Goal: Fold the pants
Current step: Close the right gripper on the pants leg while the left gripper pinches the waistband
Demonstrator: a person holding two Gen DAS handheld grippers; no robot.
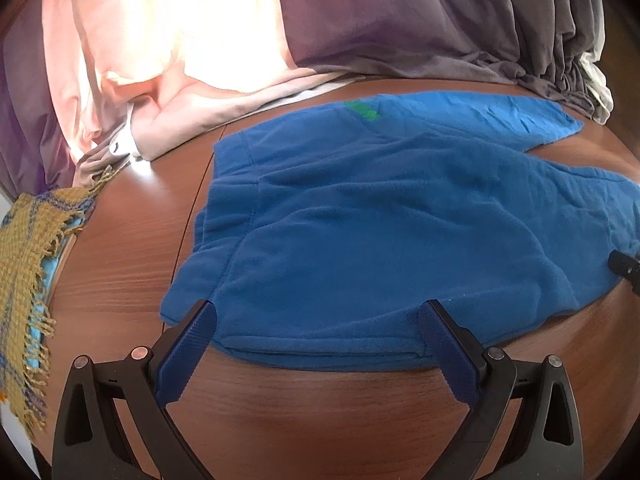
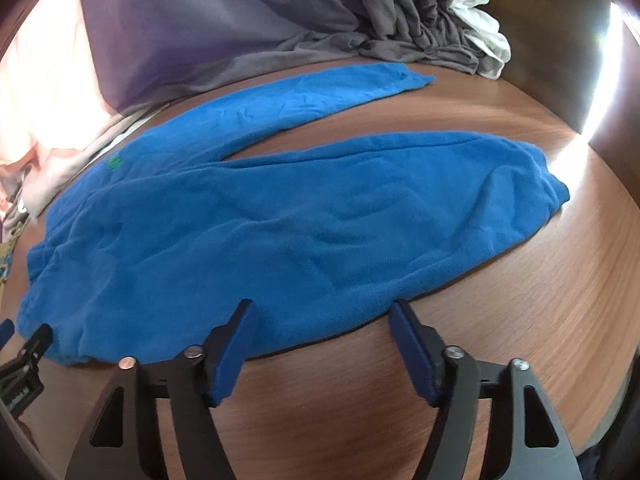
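Observation:
Blue fleece pants (image 1: pixel 360 220) lie flat on the wooden table (image 1: pixel 320 412), waistband at the left with a green tag (image 1: pixel 362 110). The two legs (image 2: pixel 320 216) stretch to the right with a gap between them. My left gripper (image 1: pixel 318 308) is open, its blue pads straddling the near edge of the waistband end. My right gripper (image 2: pixel 323 306) is also open, with the near edge of the closer leg lying between its fingers, and the pads do not press on the cloth. The left gripper's tip (image 2: pixel 24 344) shows at the lower left of the right wrist view.
Pink cloth (image 1: pixel 160 60) and grey-purple cloth (image 1: pixel 400 20) are heaped along the table's far side, with white fabric (image 2: pixel 486 36) at the far right. A yellow fringed woven cloth (image 1: pixel 28 260) hangs at the left edge. Bare wood (image 2: pixel 520 340) lies in front of the pants.

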